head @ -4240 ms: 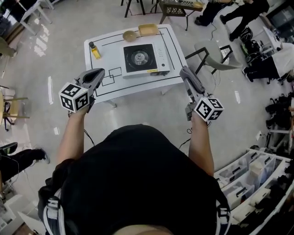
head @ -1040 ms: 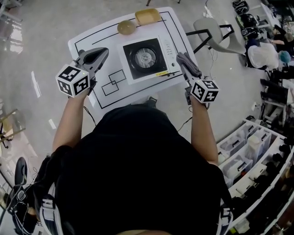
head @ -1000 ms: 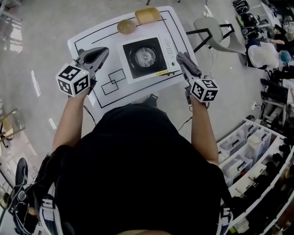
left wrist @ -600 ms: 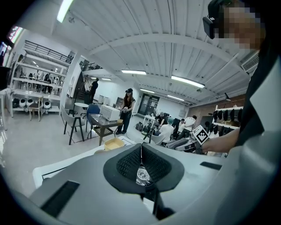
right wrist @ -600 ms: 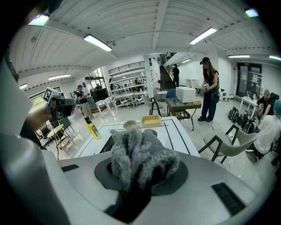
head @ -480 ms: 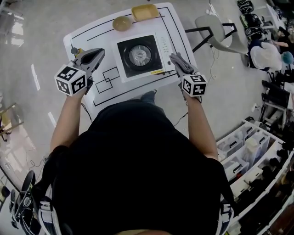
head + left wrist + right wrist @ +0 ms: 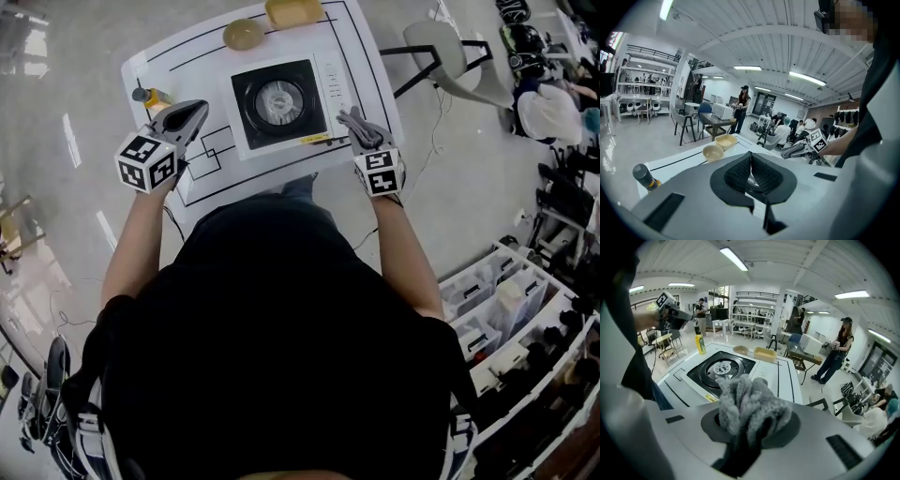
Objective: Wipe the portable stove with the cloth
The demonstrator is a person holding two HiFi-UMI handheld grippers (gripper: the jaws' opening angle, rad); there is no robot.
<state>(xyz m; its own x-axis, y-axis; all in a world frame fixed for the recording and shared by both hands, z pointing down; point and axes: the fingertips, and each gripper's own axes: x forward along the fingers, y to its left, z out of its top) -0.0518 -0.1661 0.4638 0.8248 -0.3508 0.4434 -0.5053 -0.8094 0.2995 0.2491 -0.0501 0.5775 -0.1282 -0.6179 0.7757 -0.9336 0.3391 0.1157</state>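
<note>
The portable stove (image 7: 281, 101), white with a black top and round burner, sits mid-table; it also lies below the jaws in the right gripper view (image 7: 723, 369). My right gripper (image 7: 354, 122) is shut on a bunched grey cloth (image 7: 750, 406) and hangs over the stove's front right corner, by its control panel. Whether the cloth touches the stove I cannot tell. My left gripper (image 7: 195, 112) is shut on nothing (image 7: 751, 161) and is held above the table's left part, left of the stove.
A yellow bottle (image 7: 150, 97) stands at the table's left edge, near my left gripper. A tan bowl (image 7: 243, 35) and a yellow tray (image 7: 293, 13) sit behind the stove. A chair (image 7: 450, 47) stands right of the white table (image 7: 361, 56). Storage bins line the floor at the right.
Both grippers have come down toward the table. The right one, still holding the cloth, has rolled and shifted left to the stove's front right corner.
</note>
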